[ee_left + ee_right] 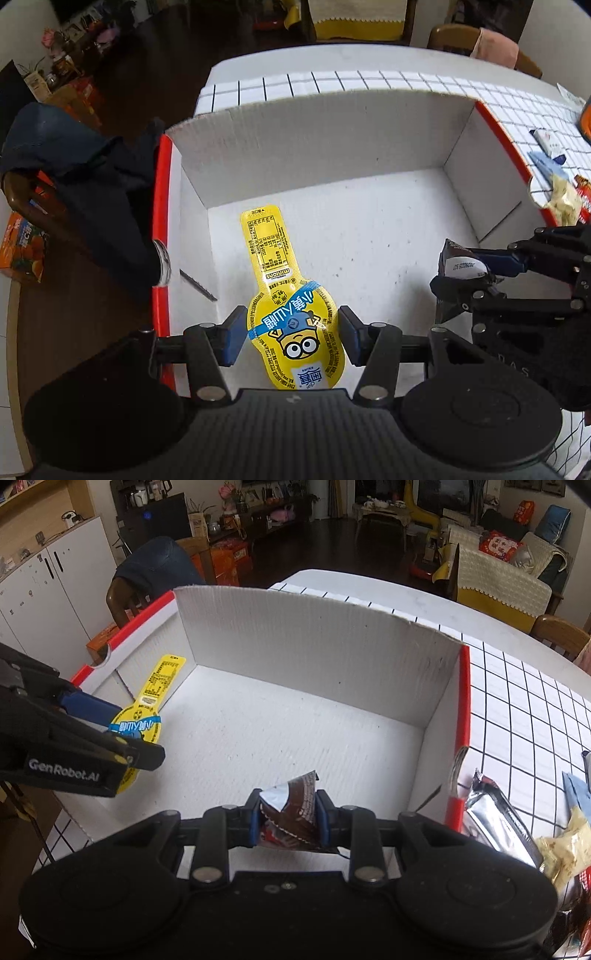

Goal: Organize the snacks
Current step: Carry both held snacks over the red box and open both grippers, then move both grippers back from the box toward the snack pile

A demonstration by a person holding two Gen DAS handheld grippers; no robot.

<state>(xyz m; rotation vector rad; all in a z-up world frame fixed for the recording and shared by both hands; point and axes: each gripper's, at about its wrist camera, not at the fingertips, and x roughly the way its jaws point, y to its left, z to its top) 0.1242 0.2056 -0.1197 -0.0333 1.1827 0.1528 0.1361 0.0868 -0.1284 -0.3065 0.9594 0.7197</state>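
Item: yellow pouch (295,325), pinched in my left gripper (291,334); brown packet (291,818), pinched in my right gripper (288,821). Both over white box (314,642). Set flat on box floor, apart, then let go.

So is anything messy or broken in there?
Nothing looks broken or spilled. The white cardboard box has nothing on its floor. The left gripper holds a yellow cartoon snack pouch over it, the right gripper a crumpled brown wrapper. More snacks lie jumbled beside the box.
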